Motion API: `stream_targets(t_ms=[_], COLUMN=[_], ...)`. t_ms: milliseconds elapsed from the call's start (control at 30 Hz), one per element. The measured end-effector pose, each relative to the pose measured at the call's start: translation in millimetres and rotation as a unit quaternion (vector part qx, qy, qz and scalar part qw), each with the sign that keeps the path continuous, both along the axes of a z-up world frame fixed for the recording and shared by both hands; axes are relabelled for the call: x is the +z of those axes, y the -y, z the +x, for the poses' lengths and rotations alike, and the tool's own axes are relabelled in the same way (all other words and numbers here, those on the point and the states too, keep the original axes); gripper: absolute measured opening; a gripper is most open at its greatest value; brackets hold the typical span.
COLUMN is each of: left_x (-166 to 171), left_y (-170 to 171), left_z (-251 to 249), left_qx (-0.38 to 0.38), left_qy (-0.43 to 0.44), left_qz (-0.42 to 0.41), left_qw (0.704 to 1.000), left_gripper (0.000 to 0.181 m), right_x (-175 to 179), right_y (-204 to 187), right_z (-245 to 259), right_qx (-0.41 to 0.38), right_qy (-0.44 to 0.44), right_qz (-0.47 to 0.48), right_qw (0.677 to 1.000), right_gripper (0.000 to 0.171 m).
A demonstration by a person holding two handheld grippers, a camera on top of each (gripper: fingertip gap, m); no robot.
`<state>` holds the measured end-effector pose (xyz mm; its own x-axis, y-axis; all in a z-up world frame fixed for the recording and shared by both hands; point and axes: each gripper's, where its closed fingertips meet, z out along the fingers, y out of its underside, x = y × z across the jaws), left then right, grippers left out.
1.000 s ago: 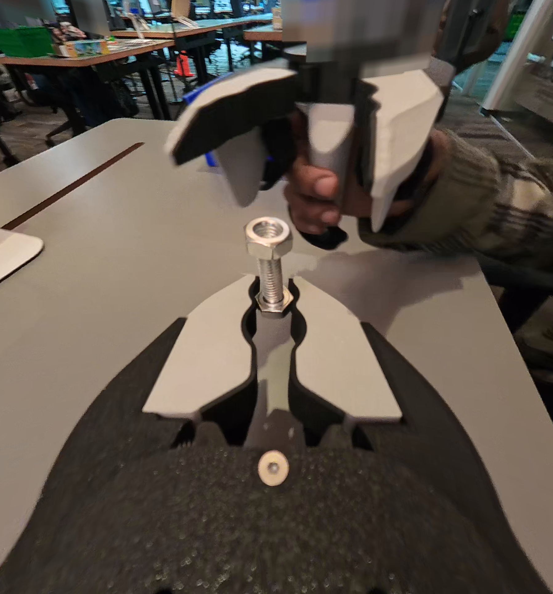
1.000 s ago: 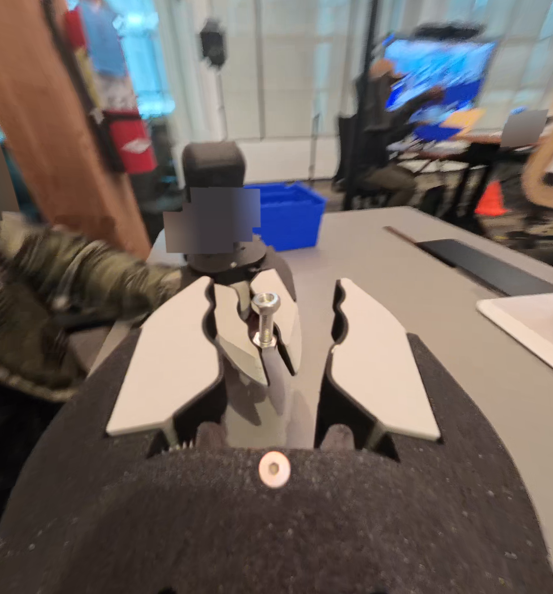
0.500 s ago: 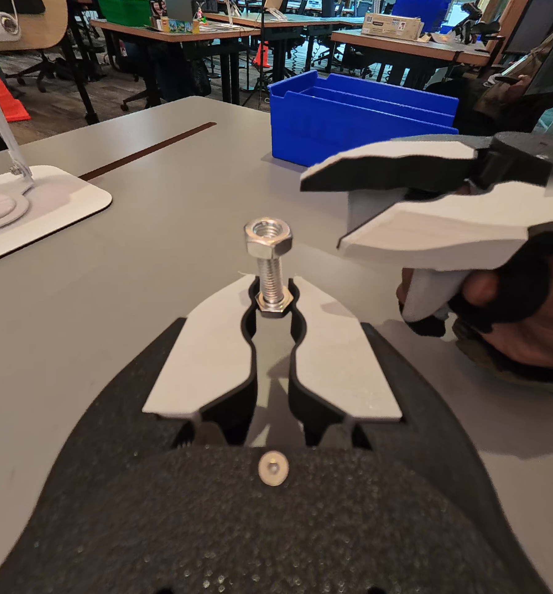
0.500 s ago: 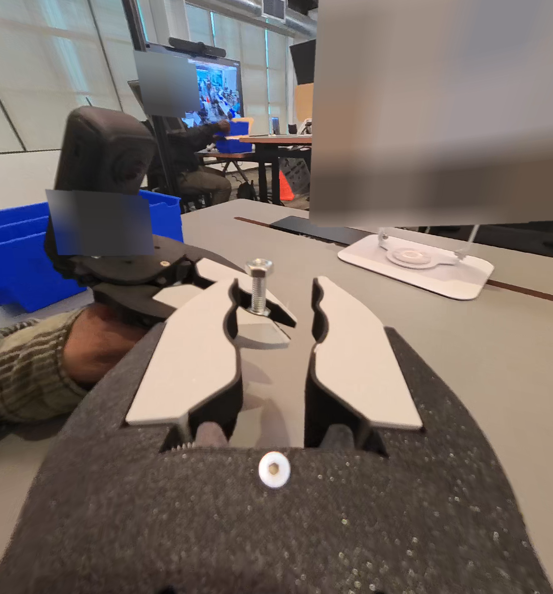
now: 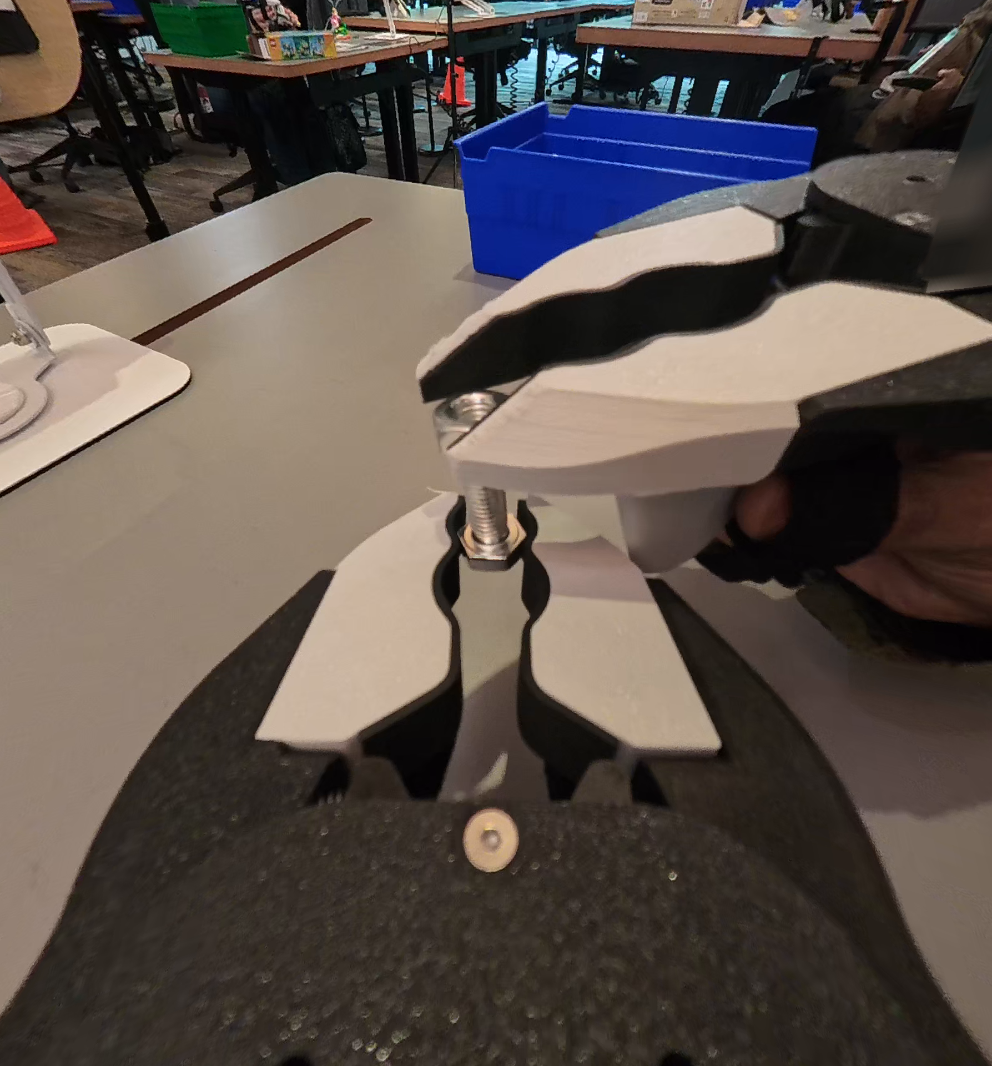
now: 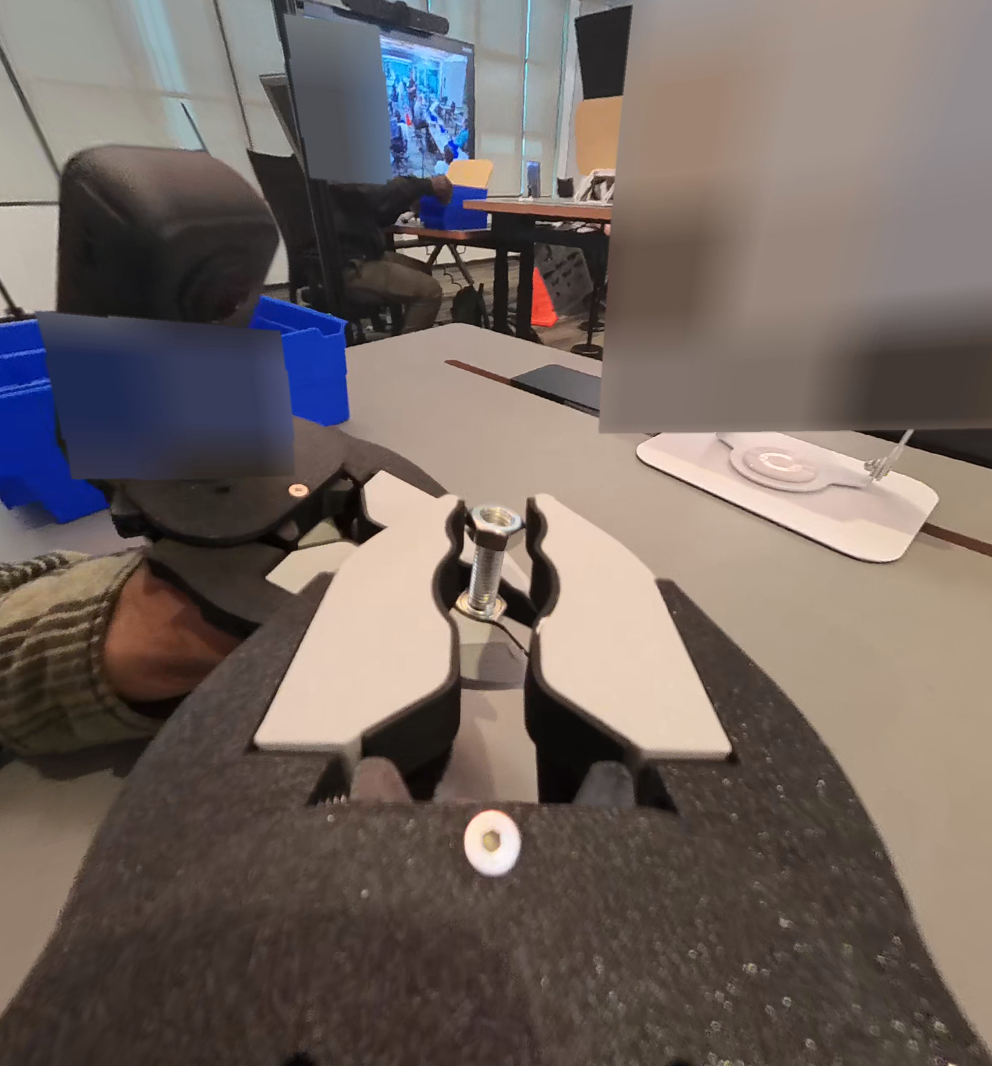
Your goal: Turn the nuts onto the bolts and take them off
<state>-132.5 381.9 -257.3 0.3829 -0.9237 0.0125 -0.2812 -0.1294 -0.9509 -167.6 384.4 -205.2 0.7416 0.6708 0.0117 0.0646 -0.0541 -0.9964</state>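
Right at the left gripper (image 5: pixel 489 533) tips, the bolt (image 5: pixel 486 519) stands upright, its hex head clamped between the closed fingers just above the grey table (image 5: pixel 251 461). Shiny silver thread climbs to the nut (image 6: pixel 492 522) at the top, and the right gripper (image 6: pixel 493 519) is pinched onto that nut from the side. Beyond sits a blue bin (image 5: pixel 626 184)

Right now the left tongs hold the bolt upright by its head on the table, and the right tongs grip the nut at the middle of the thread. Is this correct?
Not quite. The right tongs grip the nut at the top end of the bolt, not mid-thread; the right wrist view shows it. The left tongs do hold the head.
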Motion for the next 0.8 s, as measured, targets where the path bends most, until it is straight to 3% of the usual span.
stream_targets(t_ms=[300, 467, 800], left_x=[5, 13, 15], left_y=[8, 18, 43], left_z=[4, 7, 17], left_qx=[-0.023, -0.052, -0.123], left_qy=[0.001, 0.015, 0.018], left_qz=[0.027, 0.047, 0.077], left_qw=[0.999, 0.997, 0.989], left_gripper=[0.016, 0.016, 0.016], right_x=[3, 11, 12], right_y=[10, 23, 55], right_z=[5, 3, 8], right_qx=[0.055, 0.155, 0.42], right_qy=[0.023, 0.003, 0.01], right_qz=[0.012, 0.044, 0.085], right_qw=[0.998, 0.987, 0.903], right_gripper=[0.019, 0.019, 0.019])
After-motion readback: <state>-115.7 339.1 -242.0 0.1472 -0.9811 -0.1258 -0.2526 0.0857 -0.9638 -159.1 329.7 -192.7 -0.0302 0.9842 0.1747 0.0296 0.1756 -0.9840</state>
